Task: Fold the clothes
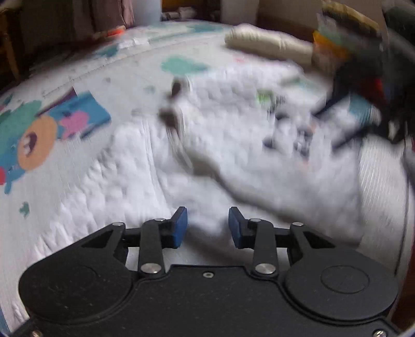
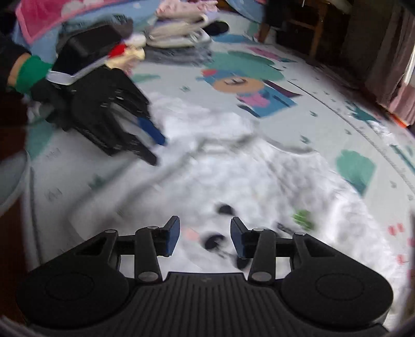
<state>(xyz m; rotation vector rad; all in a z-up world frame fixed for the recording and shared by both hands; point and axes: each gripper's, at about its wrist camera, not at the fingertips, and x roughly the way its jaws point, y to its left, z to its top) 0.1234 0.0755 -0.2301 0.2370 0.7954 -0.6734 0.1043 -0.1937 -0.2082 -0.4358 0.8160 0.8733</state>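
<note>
A white textured garment (image 1: 259,166) with grey trim and a small printed picture lies spread on a cartoon play mat (image 1: 129,64). My left gripper (image 1: 208,228) hovers open just over the garment's near edge, white cloth showing below the gap between its blue pads. In the right wrist view the same garment (image 2: 259,176) fills the middle. My right gripper (image 2: 205,238) stands open above its black-dotted print. The left gripper (image 2: 155,145) shows there at the upper left, blurred, at the garment's far edge. The right gripper (image 1: 334,124) is a dark blur at the garment's right side.
A stack of folded clothes (image 2: 181,33) and a pink blanket (image 2: 52,15) lie at the mat's far side. A green cuff (image 2: 28,72) of the person's sleeve sits behind the left gripper. A beige roll (image 1: 267,44) rests beyond the garment. Chair legs (image 2: 316,33) stand at the back.
</note>
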